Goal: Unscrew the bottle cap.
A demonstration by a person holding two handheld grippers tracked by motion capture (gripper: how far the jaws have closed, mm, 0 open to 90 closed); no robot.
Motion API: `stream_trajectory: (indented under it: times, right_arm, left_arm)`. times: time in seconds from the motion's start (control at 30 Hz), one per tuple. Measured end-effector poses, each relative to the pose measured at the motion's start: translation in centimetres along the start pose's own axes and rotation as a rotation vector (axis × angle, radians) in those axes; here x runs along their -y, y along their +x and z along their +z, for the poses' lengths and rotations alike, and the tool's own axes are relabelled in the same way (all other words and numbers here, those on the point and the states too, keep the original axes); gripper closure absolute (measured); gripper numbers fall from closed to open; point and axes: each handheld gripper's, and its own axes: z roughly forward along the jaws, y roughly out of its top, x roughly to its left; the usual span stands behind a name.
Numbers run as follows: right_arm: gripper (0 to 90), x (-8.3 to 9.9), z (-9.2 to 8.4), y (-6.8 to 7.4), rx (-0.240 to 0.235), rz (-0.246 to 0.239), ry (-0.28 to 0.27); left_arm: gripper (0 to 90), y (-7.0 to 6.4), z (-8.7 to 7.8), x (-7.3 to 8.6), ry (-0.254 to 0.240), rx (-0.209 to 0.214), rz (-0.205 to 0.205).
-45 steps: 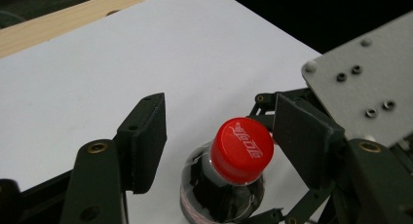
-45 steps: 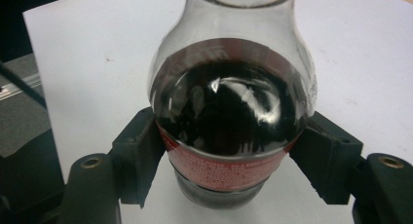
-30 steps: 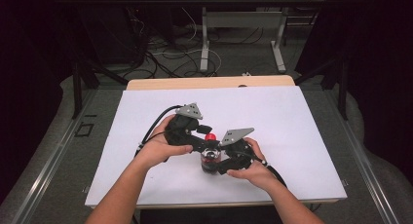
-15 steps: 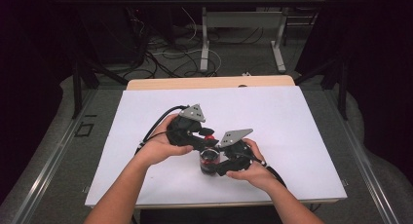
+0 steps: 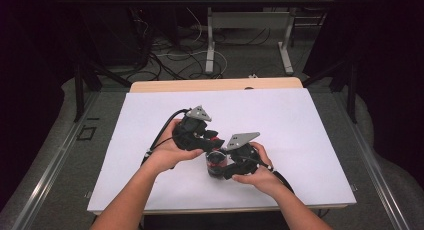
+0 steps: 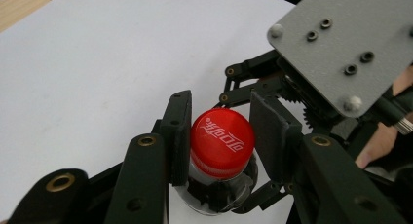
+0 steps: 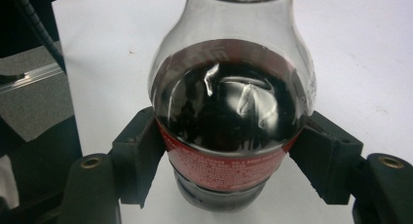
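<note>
Left gripper (image 6: 221, 141): jaws had just been closing and stood clamped on the red cap (image 6: 222, 142), one pad against each side of it; seen from above, the gripper (image 5: 212, 140) sat over the top of the bottle.
Right gripper (image 7: 229, 160): closed on the bottle (image 7: 229, 112), pads pressed against the red label band on both flanks, below the shoulder; from above it (image 5: 220, 166) lay low at the bottle's right side.
Red cap: seated on the bottle neck, white lettering on its top face, held between the left jaws.
Bottle: clear plastic, dark drink filling it to just under the shoulder, upright on the white table (image 5: 300, 125), near the front edge and about midway across (image 5: 215, 165).
Hands: left hand (image 5: 167, 152) around the left gripper's body, right hand (image 5: 257, 172) around the right gripper's; forearms entered from the bottom edge.
Change from the earlier frames: a second before, the left jaws stood wider about the cap; they had since drawn in onto it. Both hands, the right grip and the bottle kept their places.
Surroundings: cables on the floor beyond the table's far edge.
</note>
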Motion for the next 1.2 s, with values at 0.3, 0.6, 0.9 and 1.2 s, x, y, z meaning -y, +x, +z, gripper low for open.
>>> stream_trajectory:
  times: [0.3,0.6,0.9,1.2]
  right_arm:
    - [30.7,0.0,-0.3,-0.3,0.035,0.021,0.001]
    - [30.8,0.1,-0.1,-0.2,0.092,0.041,0.001]
    - [30.8,0.2,-0.2,-0.3,0.110,0.046,-0.011]
    - [30.8,0.1,-0.3,-0.4,0.058,0.050,-0.030]
  left_arm:
    - [61.6,-0.8,0.5,-0.6,-0.016,-0.108,-0.202]
    - [61.5,-1.3,1.1,-1.2,0.001,-0.201,-0.321]
    - [59.7,-1.0,1.0,-1.5,-0.017,-0.150,-0.362]
    - [42.0,0.5,0.0,-1.0,-0.080,-0.077,-0.180]
